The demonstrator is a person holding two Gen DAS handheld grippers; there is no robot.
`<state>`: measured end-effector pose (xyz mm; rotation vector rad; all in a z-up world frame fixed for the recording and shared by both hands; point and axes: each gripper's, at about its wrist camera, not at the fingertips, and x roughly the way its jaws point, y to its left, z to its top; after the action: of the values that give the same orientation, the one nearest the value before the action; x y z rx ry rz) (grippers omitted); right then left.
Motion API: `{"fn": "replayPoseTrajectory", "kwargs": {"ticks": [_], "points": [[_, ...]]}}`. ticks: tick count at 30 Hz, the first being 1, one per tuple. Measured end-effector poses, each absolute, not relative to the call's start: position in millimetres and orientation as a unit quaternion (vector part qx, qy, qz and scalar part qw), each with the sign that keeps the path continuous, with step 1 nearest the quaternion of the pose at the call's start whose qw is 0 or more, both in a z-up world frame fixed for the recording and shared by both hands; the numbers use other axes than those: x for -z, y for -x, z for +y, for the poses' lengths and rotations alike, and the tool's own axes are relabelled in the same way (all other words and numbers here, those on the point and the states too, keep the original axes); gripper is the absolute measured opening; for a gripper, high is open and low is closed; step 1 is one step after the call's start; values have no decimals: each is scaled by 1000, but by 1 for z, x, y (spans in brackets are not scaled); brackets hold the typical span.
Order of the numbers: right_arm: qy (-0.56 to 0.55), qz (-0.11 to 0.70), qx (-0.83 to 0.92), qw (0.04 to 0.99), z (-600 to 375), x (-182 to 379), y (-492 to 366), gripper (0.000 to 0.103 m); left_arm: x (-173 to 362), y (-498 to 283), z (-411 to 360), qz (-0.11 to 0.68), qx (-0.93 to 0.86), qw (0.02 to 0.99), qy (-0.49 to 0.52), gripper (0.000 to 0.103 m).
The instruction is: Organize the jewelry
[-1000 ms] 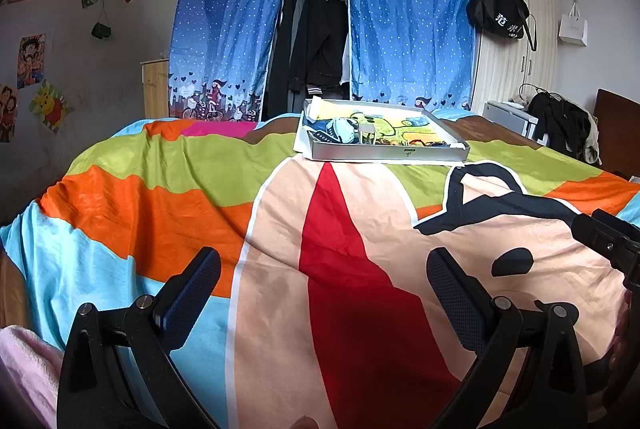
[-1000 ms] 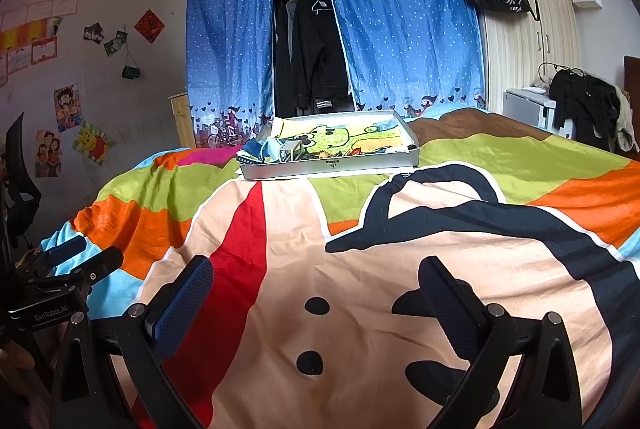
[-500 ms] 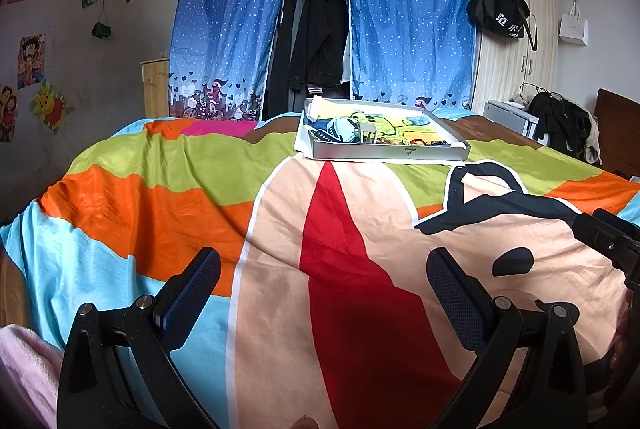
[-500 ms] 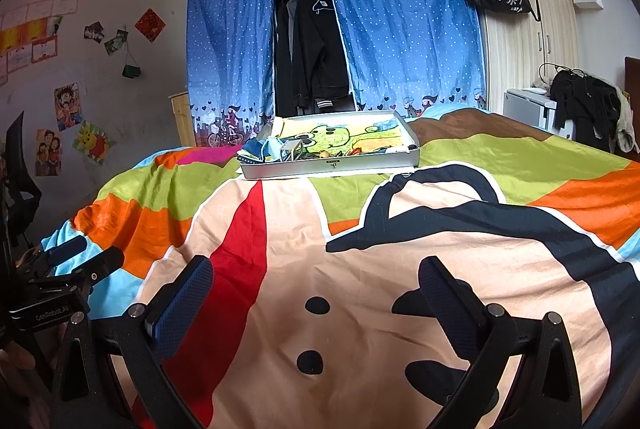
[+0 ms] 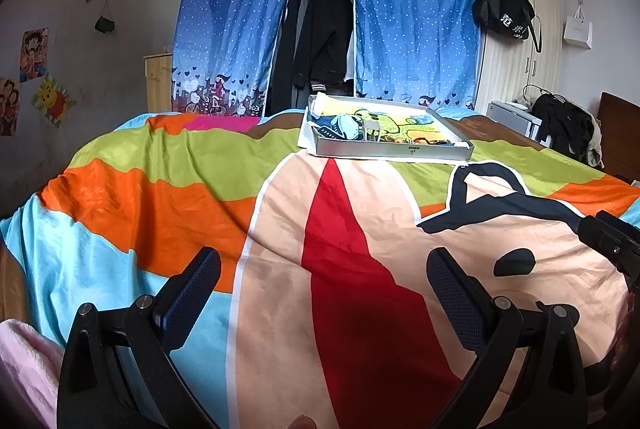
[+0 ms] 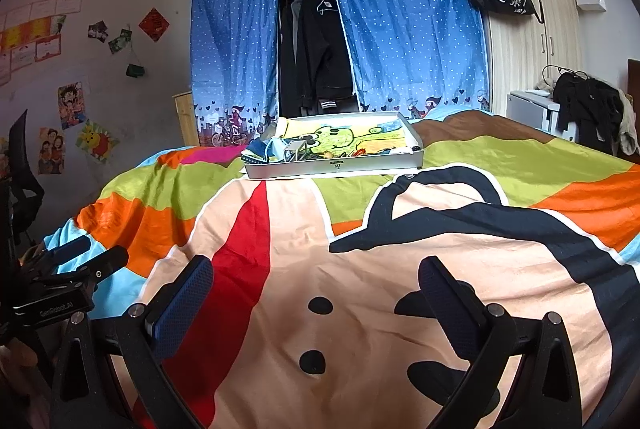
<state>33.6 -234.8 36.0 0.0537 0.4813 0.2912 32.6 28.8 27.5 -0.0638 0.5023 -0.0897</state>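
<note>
A shallow silver tray (image 5: 390, 150) (image 6: 336, 168) lies far off on the bed, near its far edge. Inside it a cartoon-printed liner carries small blue pouches (image 5: 344, 125) (image 6: 276, 149) and a tangle of small jewelry pieces (image 5: 416, 140) (image 6: 352, 153), too small to tell apart. My left gripper (image 5: 324, 289) hovers open over the near part of the bedspread, nothing between its fingers. My right gripper (image 6: 316, 293) is open too, beside the left one, and empty. Both are far from the tray.
A bright striped bedspread (image 5: 192, 181) with a big cartoon face covers the bed. Behind it hang blue dotted curtains (image 5: 412, 17) around dark clothes. A wardrobe (image 5: 516, 69) with a black bag stands right. The other gripper shows at each view's edge (image 6: 60, 281).
</note>
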Motion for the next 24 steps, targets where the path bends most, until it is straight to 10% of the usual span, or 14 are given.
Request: {"fn": "replayPoseTrajectory", "kwargs": {"ticks": [24], "points": [[-19,246,-144,958,-234,-35,-38,103,-24,-39,39,261,1,964,43,101]]}}
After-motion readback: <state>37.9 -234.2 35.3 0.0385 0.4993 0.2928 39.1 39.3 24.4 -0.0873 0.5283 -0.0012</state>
